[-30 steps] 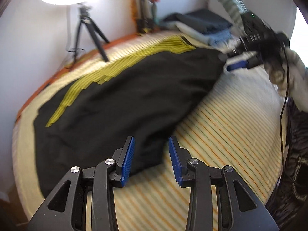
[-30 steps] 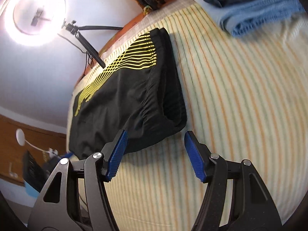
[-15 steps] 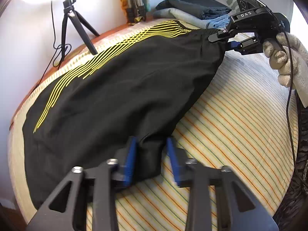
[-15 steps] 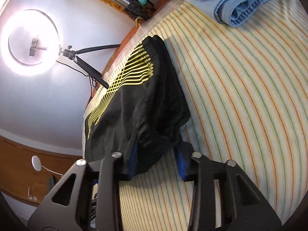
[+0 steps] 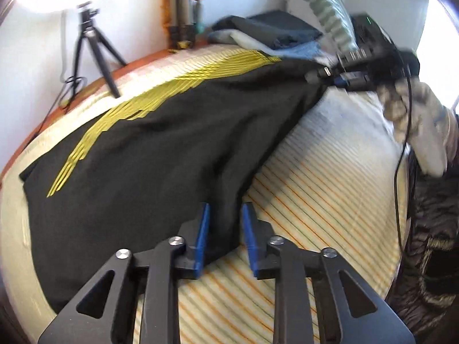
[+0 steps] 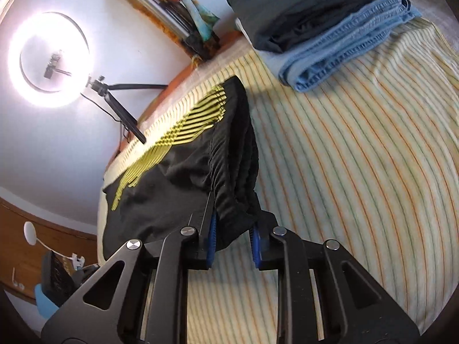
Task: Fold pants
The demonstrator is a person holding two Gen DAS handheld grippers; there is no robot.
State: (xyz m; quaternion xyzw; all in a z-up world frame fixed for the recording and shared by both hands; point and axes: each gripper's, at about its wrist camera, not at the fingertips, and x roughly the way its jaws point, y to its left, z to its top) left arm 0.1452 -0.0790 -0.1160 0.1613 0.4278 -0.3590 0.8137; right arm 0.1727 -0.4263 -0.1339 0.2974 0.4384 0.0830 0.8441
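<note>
With the black pants (image 5: 160,154) spread on the striped bed (image 5: 315,189), the left gripper (image 5: 224,236) was easing open around the hem, the right gripper (image 6: 233,236) was closing on the waistband, so both corners were best lifted together, kept taut.

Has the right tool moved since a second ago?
Yes. The right tool advanced onto the pants' waistband, toward the folded clothes stack; jaws closing.
</note>
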